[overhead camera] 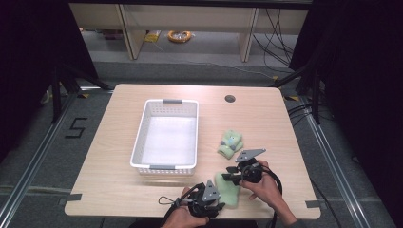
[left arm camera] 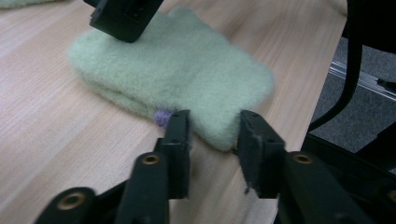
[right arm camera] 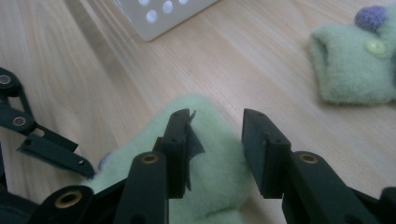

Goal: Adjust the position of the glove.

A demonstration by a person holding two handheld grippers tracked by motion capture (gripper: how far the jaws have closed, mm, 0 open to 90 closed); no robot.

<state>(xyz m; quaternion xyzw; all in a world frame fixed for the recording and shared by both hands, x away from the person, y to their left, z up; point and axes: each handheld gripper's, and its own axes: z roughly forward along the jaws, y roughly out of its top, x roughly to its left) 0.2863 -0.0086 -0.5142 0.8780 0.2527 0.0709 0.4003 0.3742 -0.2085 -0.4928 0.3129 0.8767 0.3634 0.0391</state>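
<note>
A pale green fleece piece (overhead camera: 229, 191) lies flat near the table's front edge, with a purple tuft at its near edge (left arm camera: 162, 116). My left gripper (overhead camera: 212, 205) has its jaws closed on the near corner of that piece (left arm camera: 187, 70); the fleece fills the gap between the pads (left arm camera: 214, 133). My right gripper (overhead camera: 233, 174) stands over the far end of the same piece (right arm camera: 215, 158), jaws apart, with fleece between them and not pinched. A second green fleece item (overhead camera: 230, 143) with a button and a purple pompom lies farther back (right arm camera: 355, 70).
A white perforated basket (overhead camera: 142, 128), empty, stands left of centre on the wooden table (overhead camera: 119, 185). A round cable hole (overhead camera: 230, 99) sits at the back. The table's front edge runs just right of the fleece in the left gripper view.
</note>
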